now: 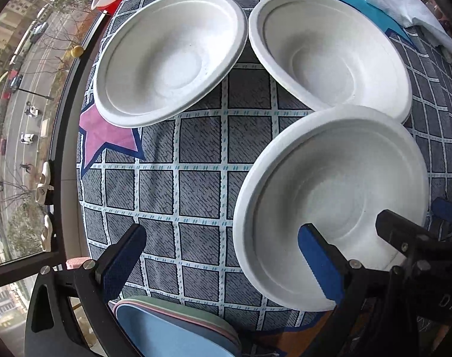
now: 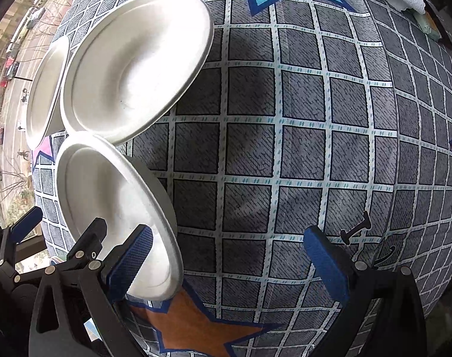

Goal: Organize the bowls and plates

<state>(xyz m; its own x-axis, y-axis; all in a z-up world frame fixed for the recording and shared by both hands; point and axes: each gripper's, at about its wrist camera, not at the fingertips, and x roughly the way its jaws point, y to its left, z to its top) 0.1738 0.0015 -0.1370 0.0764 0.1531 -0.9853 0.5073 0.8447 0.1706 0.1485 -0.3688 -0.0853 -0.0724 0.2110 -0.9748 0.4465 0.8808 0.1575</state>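
Three white paper bowls sit on the checked tablecloth [image 1: 196, 154]. In the left wrist view one is far left [image 1: 169, 68], one far right [image 1: 330, 56], and one near right [image 1: 330, 205]. My left gripper [image 1: 223, 255] is open, its right finger [image 1: 321, 264] over the near bowl's front rim and its left finger over the cloth. In the right wrist view the near bowl [image 2: 113, 208] is at lower left, the other bowls [image 2: 136, 62] behind it. My right gripper [image 2: 229, 264] is open and empty, its left finger [image 2: 130, 261] beside the near bowl's rim.
A stack of coloured flat plates [image 1: 172, 327] lies at the table's near edge under the left gripper. A white cloth [image 1: 404, 6] lies at the far right corner. A window runs along the left side. Bare cloth [image 2: 285, 148] fills the right wrist view.
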